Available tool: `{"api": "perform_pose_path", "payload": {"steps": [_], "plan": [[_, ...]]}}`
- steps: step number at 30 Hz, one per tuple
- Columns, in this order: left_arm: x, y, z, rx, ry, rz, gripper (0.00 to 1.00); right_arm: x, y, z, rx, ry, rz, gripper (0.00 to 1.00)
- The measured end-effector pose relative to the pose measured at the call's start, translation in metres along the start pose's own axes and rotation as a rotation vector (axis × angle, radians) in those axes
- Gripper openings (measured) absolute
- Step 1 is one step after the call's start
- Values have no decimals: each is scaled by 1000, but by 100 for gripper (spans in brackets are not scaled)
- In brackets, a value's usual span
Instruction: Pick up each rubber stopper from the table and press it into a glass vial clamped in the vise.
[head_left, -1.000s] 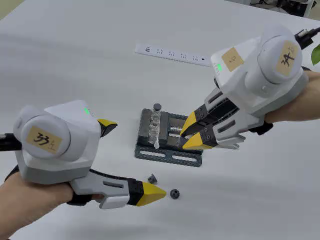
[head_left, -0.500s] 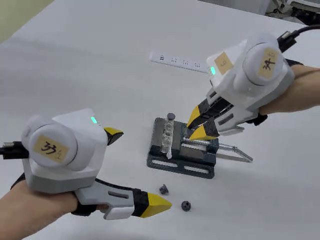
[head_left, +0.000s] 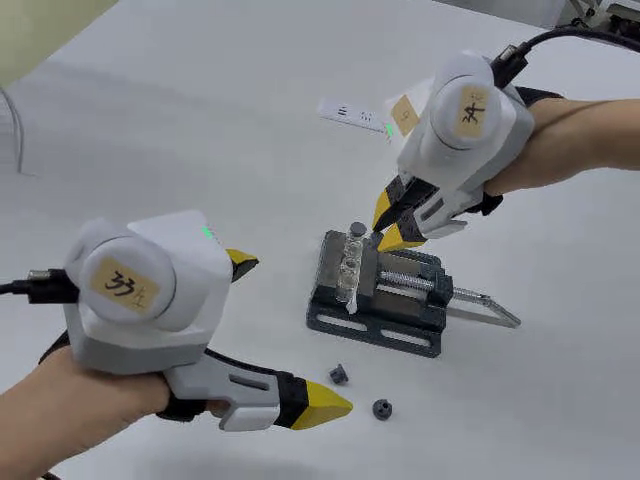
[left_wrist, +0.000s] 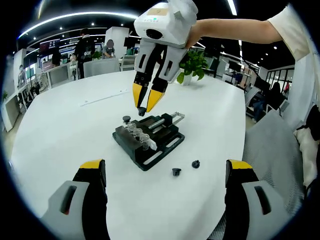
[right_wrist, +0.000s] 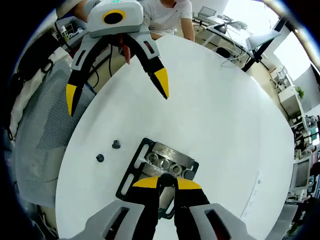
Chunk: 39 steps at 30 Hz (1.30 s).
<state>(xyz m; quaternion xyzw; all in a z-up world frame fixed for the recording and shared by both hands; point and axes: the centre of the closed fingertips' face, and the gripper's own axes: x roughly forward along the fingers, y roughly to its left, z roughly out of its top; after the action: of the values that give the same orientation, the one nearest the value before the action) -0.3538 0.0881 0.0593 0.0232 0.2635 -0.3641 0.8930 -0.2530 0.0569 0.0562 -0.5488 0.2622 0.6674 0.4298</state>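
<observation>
A black vise (head_left: 385, 315) clamps a row of glass vials (head_left: 349, 268); the far vial carries a grey rubber stopper (head_left: 357, 229). My right gripper (head_left: 379, 235) hovers just right of that far end, shut on a dark rubber stopper (left_wrist: 142, 111). In its own view the yellow tips (right_wrist: 162, 181) meet above the vials (right_wrist: 165, 164). Two loose stoppers (head_left: 339, 374) (head_left: 381, 408) lie on the table in front of the vise. My left gripper (head_left: 290, 335) is wide open, low and left of them, holding nothing.
A white power strip (head_left: 350, 112) lies on the white table (head_left: 180, 120) beyond the vise. The vise handle (head_left: 485, 300) sticks out to the right. Office desks, chairs and people stand far beyond the table.
My right gripper has risen from over the vise screw and moved toward the far end of the vial row. The left gripper stays open in about the same place.
</observation>
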Motion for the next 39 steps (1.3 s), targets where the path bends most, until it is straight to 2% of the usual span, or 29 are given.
{"api": "perform_pose_path", "payload": {"steps": [4,9,20,32,39], "plan": [[-1,-1,0,-12,-6,6,99,5,-4,3,20,-4,28,6],[-1,-2,-4,-26,-5,7,99,14,-9,2,29,10,36,6],[-2,-5,-8,-46,-6,8,99,22,-10,-2,15,49,49,6],[-5,-3,-10,-53,-3,13,99,24,-8,-3,17,61,64,6],[-5,0,-10,-58,-5,14,99,26,-12,-3,21,81,56,6]]}}
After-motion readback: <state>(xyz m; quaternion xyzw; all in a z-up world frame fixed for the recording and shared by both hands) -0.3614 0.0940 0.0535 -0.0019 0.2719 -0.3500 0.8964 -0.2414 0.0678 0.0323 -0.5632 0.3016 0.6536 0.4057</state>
